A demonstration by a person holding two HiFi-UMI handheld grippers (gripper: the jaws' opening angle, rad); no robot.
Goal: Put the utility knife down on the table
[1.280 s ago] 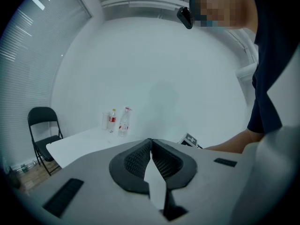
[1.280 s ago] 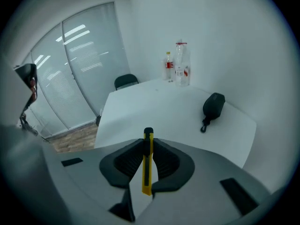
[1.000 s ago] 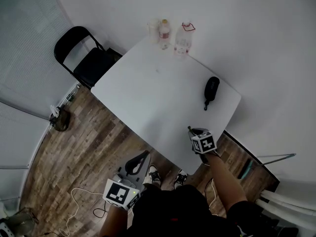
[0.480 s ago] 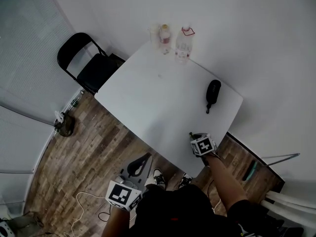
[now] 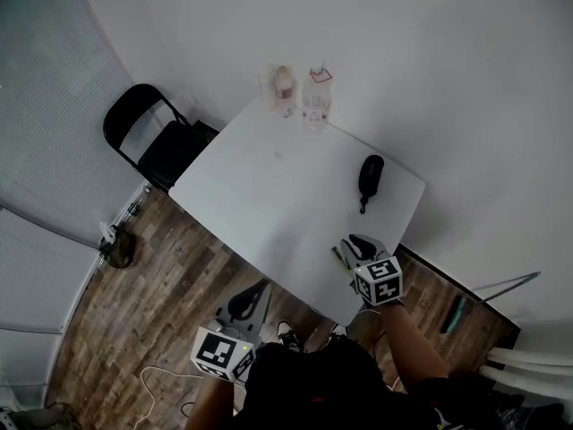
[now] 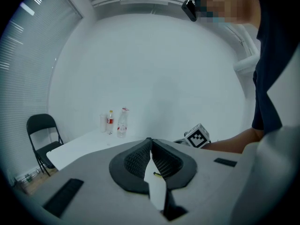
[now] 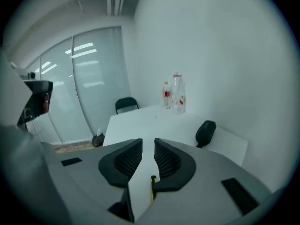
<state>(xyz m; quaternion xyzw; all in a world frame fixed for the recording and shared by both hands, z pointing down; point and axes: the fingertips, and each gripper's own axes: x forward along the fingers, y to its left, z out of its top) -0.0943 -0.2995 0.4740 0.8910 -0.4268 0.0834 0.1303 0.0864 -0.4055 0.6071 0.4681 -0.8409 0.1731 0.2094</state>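
Observation:
The utility knife (image 5: 338,257), thin and dark with some yellow, lies on the white table (image 5: 269,195) near its front edge. In the right gripper view the knife (image 7: 152,187) shows far below, through the gap between the jaws. My right gripper (image 5: 355,242) (image 7: 148,142) hovers above it, jaws opening, with nothing between the pads. Over the wooden floor in front of the table, my left gripper (image 5: 262,285) (image 6: 150,140) is held low; its jaw tips touch and hold nothing.
A black zipped case (image 5: 370,176) lies on the table's right side. Two plastic bottles (image 5: 315,95) and a cup (image 5: 265,86) stand at the far corner. A black folding chair (image 5: 157,141) is at the table's left. Cables lie on the floor.
My right gripper has lifted off the table's front edge and its jaws have spread, leaving the knife lying on the table. The left gripper has stayed put.

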